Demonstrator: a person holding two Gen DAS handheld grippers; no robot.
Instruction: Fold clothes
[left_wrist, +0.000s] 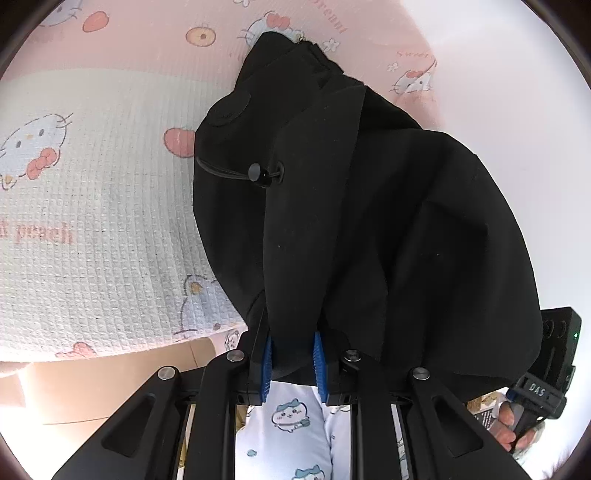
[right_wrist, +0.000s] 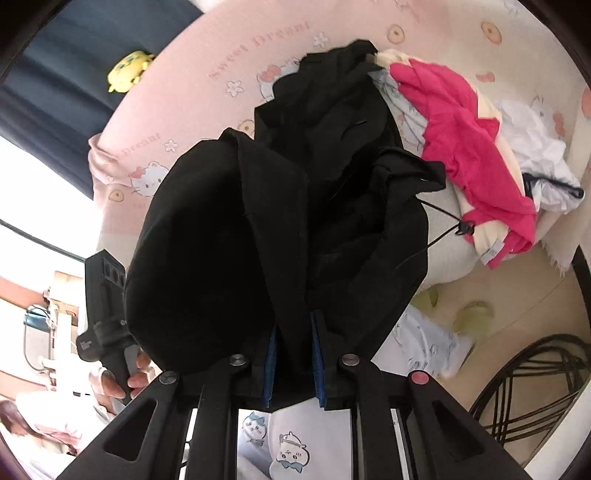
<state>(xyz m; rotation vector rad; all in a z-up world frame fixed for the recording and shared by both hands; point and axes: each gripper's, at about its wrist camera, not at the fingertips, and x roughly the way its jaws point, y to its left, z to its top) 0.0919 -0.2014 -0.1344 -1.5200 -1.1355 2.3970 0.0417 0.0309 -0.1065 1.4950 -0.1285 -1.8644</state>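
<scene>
Surroundings: the bed cover (left_wrist: 92, 192) under your work is a waffle-textured cotton, pale with pink bands and printed cartoon cats. To the right in the right wrist view a heap of laundry lies on it: a hot-pink garment (right_wrist: 469, 147) draped over a cream piece (right_wrist: 487, 236), with crumpled white cloth (right_wrist: 535, 162) just beside. A yellow plush toy (right_wrist: 127, 70) sits at the far edge of the bed. Dark cables (right_wrist: 535, 387) coil on the floor at lower right.

The black jacket (left_wrist: 369, 221) hangs bunched in front of both cameras and blocks most of the bed beyond it. The fabric is smooth, matte, with a round patch and an elastic drawcord (left_wrist: 229, 171) with a toggle.

Your left gripper (left_wrist: 294, 363) has its blue ribbed pads (left_wrist: 266, 363) pressed on a fold of the jacket hem. Your right gripper (right_wrist: 295, 363) likewise pinches a fold of the same jacket between its pads (right_wrist: 317, 354). Each view shows the other gripper's black body at the frame edge, with your hand (right_wrist: 125, 380) round its handle.
</scene>
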